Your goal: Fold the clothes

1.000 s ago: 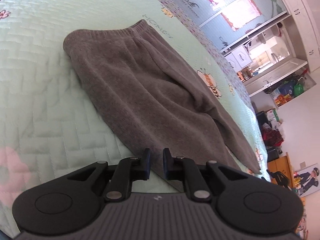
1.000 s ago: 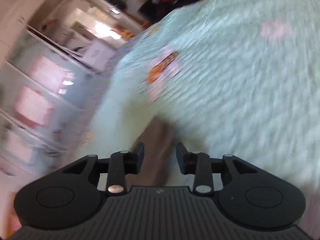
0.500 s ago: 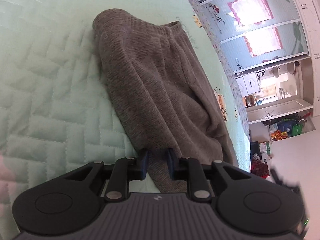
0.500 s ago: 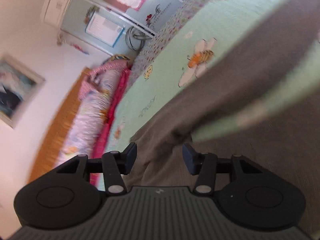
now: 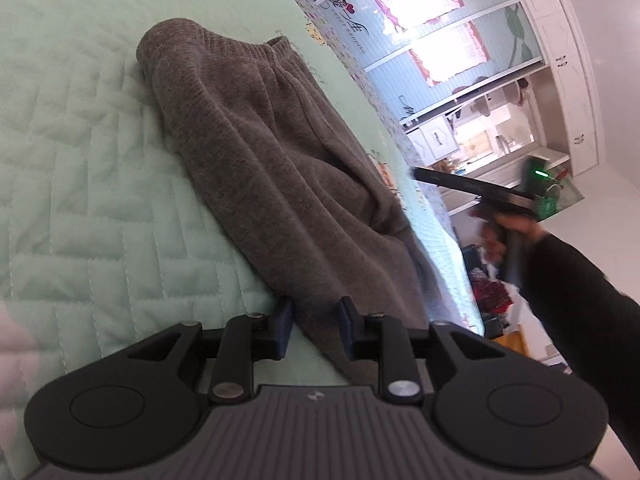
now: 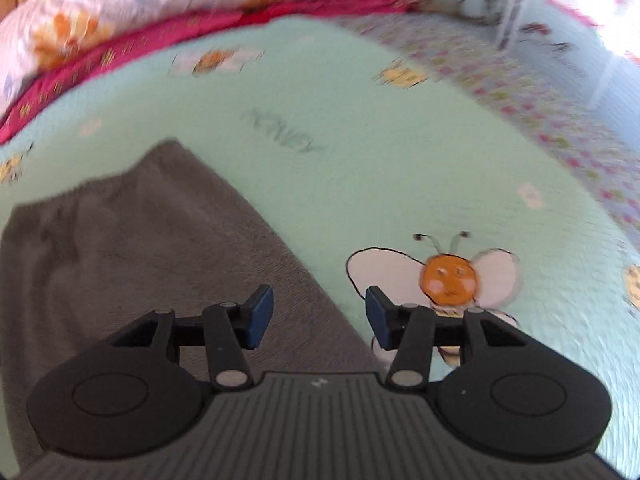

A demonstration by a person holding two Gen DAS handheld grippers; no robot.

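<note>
Grey knit trousers (image 5: 276,168) lie on the pale green quilted bedspread (image 5: 80,160), waistband at the far end. My left gripper (image 5: 315,320) is shut on the trousers' near edge, with cloth between its fingers. In the right wrist view the trousers (image 6: 132,248) lie at lower left. My right gripper (image 6: 319,317) is open and empty, low over the trousers' right edge, beside a printed bee (image 6: 450,276). The right gripper also shows in the left wrist view (image 5: 472,186), held by a hand in a black sleeve, above the trousers' far side.
A floral pink pillow and a red blanket (image 6: 160,12) lie along the bed's far end. A wardrobe with glass doors (image 5: 460,40) and a room with clutter stand beyond the bed's right edge.
My left gripper has widened a little on the trousers' edge. My right gripper has swung round fast, opened wider, and now hovers over the trousers' right edge, coming into the left view.
</note>
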